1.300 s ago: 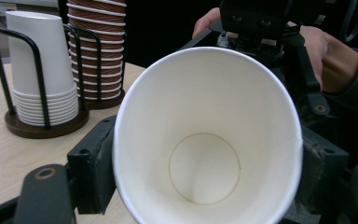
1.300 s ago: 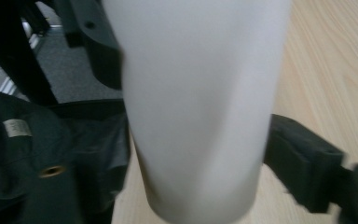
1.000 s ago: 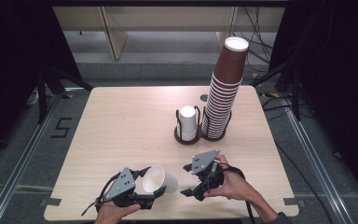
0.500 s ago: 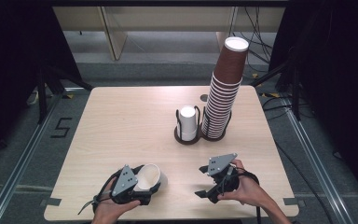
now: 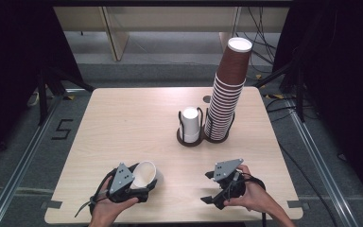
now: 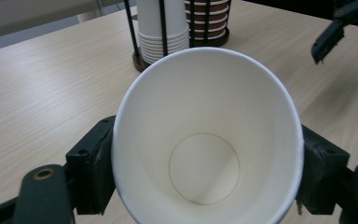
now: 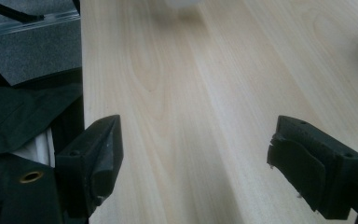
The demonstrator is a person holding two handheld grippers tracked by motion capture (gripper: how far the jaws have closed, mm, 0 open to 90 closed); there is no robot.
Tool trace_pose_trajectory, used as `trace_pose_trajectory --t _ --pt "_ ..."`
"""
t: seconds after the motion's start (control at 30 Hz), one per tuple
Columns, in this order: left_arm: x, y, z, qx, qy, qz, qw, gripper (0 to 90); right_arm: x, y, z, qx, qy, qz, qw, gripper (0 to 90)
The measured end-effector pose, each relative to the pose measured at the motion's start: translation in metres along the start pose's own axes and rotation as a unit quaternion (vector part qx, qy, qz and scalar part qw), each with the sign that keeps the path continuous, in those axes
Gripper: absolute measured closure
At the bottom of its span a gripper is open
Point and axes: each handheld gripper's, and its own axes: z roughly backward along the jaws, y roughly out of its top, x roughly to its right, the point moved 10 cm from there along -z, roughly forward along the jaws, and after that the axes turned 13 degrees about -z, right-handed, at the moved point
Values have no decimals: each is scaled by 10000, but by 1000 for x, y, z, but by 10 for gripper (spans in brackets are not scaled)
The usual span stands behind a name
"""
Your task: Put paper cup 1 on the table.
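The left gripper (image 5: 139, 182), at about 7 o'clock on the table (image 5: 123, 123), pinches a white paper cup (image 5: 145, 175) by its sides, one jaw pressed on each flank, the cup's open mouth tipped up toward 1 o'clock. In the left gripper view the cup (image 6: 205, 140) sits squarely between the jaws with its rim squeezed to an oval. The right gripper (image 5: 209, 188), at 5 o'clock and well apart from the cup, has just been opening; its jaws stand spread over bare wood with nothing between them.

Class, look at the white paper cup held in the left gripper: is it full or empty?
Empty. The left gripper view looks straight into the white cup: its bare bottom ring shows, nothing inside.
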Motion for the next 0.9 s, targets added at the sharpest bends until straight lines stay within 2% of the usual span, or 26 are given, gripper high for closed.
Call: trace_pose_trajectory --t 0.1,0.17,0.2,0.23,0.3,0.33,0.43,0.47,0.57,0.6,0.67,0.73,0.77,0.9 --pt "-5 0 0 -33 56 25 10000 214 0 -2 0 -17 11 -14 10000 177" --pt "-15 0 -2 -84 141 56 9998 215 2 -2 0 0 3 37 10000 177" --pt "-17 0 -3 -111 167 77 9998 215 1 -2 1 3 24 -61 10000 177" --pt "-17 0 -3 -111 167 77 9998 214 1 -2 1 3 24 -61 10000 177" --pt "-26 1 -6 -160 213 107 9996 214 3 -3 1 -7 -6 -22 10000 177" --pt "-29 2 -7 -191 234 114 9995 214 3 -3 2 -7 -10 -94 10000 177" --pt "-35 4 -9 -257 268 125 9992 214 3 -3 2 8 17 -88 10000 178" --pt "-41 7 -12 -310 328 105 9989 214 4 -3 2 9 7 -79 10000 177" --pt "-46 9 -16 -364 310 88 9988 214 5 -4 4 -1 -29 -39 10000 178" --pt "-53 12 -21 -446 354 75 9983 214 4 -4 3 -8 12 -122 9999 178" --pt "-60 13 -27 -522 405 80 9978 214 4 -5 4 -9 9 -122 9999 178" --pt "-65 14 -33 -602 411 92 9973 214 6 -4 5 24 -42 -86 10000 179" --pt "-65 14 -33 -602 411 92 9973 214 5 -5 5 16 4 -135 9999 180" --pt "-78 14 -46 -906 454 -12 9948 214 6 -6 6 8 0 -127 9999 179"
